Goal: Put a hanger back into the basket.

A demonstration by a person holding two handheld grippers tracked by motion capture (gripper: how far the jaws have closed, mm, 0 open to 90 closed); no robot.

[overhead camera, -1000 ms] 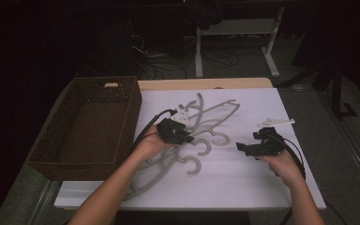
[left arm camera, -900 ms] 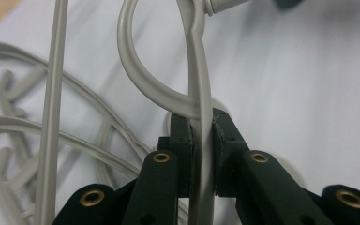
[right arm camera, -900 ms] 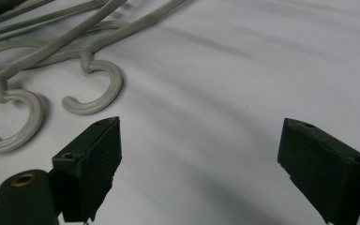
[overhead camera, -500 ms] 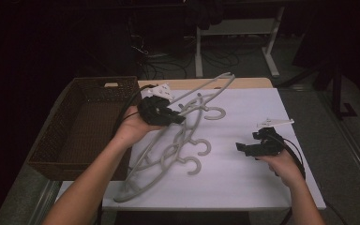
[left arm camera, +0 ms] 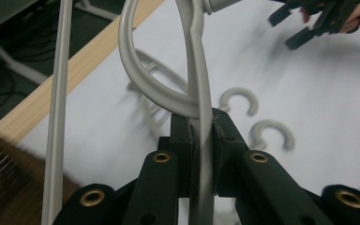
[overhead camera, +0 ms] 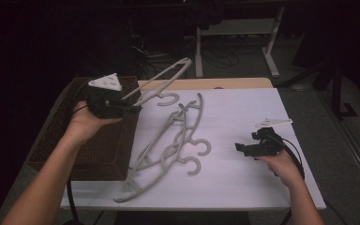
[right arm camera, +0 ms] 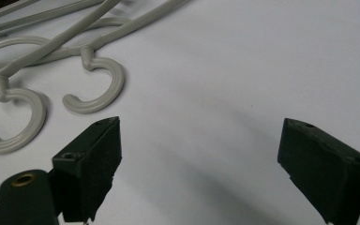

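Observation:
My left gripper (overhead camera: pixel 132 108) is shut on a grey plastic hanger (overhead camera: pixel 164 78) and holds it in the air at the basket's right edge. In the left gripper view the jaws pinch the hanger's bar (left arm camera: pixel 201 140) just below its hook (left arm camera: pixel 145 79). Two more grey hangers (overhead camera: pixel 168 140) lie overlapped on the white table sheet (overhead camera: pixel 243 108), hooks toward the right. My right gripper (overhead camera: pixel 242 149) rests low on the sheet to their right, open and with nothing between its fingers. In the right gripper view (right arm camera: pixel 199 154) the two hooks (right arm camera: pixel 96 89) lie ahead on the left.
A dark wicker basket (overhead camera: pixel 42 140) stands on the table's left side, under my left hand. A wooden table edge (overhead camera: pixel 215 83) runs along the back. Table legs and cables stand on the dark floor beyond.
My left gripper has lifted one hanger off the pile and carried it up and to the left, to the basket's edge. The right gripper has stayed put.

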